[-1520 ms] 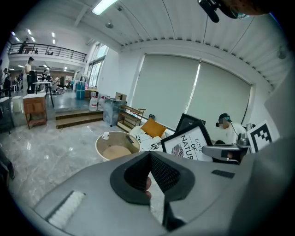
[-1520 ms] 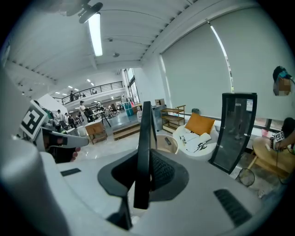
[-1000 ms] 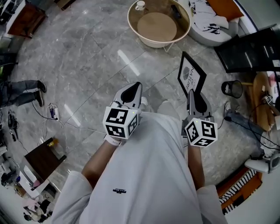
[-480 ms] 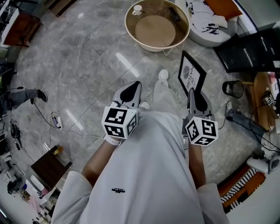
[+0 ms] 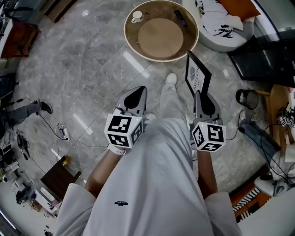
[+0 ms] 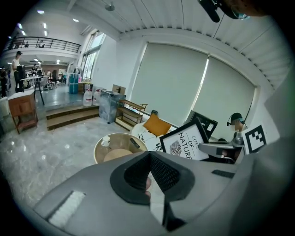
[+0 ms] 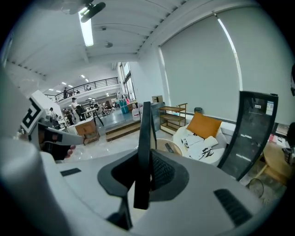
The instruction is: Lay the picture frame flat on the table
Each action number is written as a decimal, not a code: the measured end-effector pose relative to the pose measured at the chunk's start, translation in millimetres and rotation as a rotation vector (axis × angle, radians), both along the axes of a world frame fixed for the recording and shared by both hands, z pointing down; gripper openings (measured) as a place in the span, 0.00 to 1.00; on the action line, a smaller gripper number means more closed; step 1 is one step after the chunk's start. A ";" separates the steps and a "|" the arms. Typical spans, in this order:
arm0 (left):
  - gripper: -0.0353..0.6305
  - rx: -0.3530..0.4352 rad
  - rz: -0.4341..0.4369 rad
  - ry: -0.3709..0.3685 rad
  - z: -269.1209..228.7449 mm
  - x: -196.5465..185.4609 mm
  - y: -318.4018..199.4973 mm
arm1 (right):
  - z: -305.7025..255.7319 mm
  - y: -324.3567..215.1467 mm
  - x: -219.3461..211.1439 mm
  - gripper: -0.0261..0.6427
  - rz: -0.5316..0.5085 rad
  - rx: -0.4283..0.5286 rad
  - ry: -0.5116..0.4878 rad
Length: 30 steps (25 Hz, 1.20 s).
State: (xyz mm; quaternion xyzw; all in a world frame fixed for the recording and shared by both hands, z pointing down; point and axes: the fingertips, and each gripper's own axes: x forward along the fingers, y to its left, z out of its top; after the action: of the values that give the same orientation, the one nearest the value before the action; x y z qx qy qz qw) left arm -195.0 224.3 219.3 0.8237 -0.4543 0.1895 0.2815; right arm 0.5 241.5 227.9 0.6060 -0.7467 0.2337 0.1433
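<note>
my right gripper (image 5: 202,97) clamped on edge of black picture frame (image 5: 197,75), frame upright; my left gripper (image 5: 136,96) closed, empty; round table (image 5: 129,39) ahead

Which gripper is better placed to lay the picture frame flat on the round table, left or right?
Right. The right gripper is shut on the picture frame, holding it upright. The left gripper is shut, empty and apart from the frame. The round table lies ahead.
</note>
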 end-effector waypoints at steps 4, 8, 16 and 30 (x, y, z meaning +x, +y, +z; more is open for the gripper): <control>0.04 -0.021 -0.004 -0.016 4.3 36.1 -71.2 | 20.7 -66.8 28.0 0.11 -0.014 -0.050 -0.024; 0.04 -0.029 -0.002 -0.032 2.4 64.9 -136.0 | 24.8 -127.3 56.3 0.11 -0.027 -0.072 -0.035; 0.04 -0.048 -0.001 -0.062 7.2 95.0 -217.9 | 34.1 -206.4 91.5 0.11 -0.044 -0.102 -0.037; 0.04 -0.084 0.122 -0.059 24.0 109.7 -278.1 | 53.0 -256.0 93.3 0.11 0.016 -0.156 -0.042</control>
State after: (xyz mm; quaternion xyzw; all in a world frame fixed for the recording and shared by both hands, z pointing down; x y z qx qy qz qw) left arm -85.3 -53.9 243.3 0.8314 -0.4029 0.2495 0.2901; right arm 93.8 -14.5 280.9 0.5940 -0.7243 0.3048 0.1724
